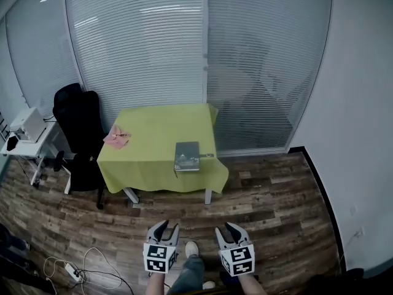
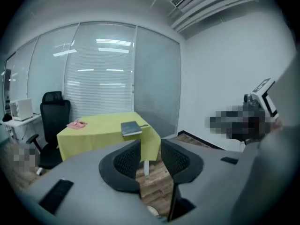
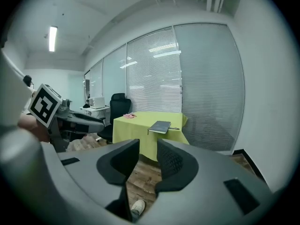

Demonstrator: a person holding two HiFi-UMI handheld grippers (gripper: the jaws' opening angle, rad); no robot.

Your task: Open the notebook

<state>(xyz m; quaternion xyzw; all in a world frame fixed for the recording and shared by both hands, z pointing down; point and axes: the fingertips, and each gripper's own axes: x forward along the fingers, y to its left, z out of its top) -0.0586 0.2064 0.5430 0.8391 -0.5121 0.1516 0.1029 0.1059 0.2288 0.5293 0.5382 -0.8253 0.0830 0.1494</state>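
A closed dark grey notebook (image 1: pixel 186 156) lies near the front right edge of a table covered with a yellow-green cloth (image 1: pixel 153 128), across the room from me. It also shows small in the left gripper view as the notebook (image 2: pixel 131 128), and in the right gripper view as the notebook (image 3: pixel 161 126). My left gripper (image 1: pixel 164 226) and right gripper (image 1: pixel 232 228) are held low over the wooden floor, far short of the table. Both point toward it. The left gripper (image 2: pixel 150 146) stands open with nothing between its jaws, and so does the right gripper (image 3: pixel 147 146).
A pink object (image 1: pixel 116 136) lies on the table's left side. A black office chair (image 1: pixel 80 128) stands left of the table, with a white device (image 1: pixel 27 125) on a side stand beyond it. A power strip and cable (image 1: pixel 73 272) lie on the floor at the lower left. Glass walls with blinds stand behind the table.
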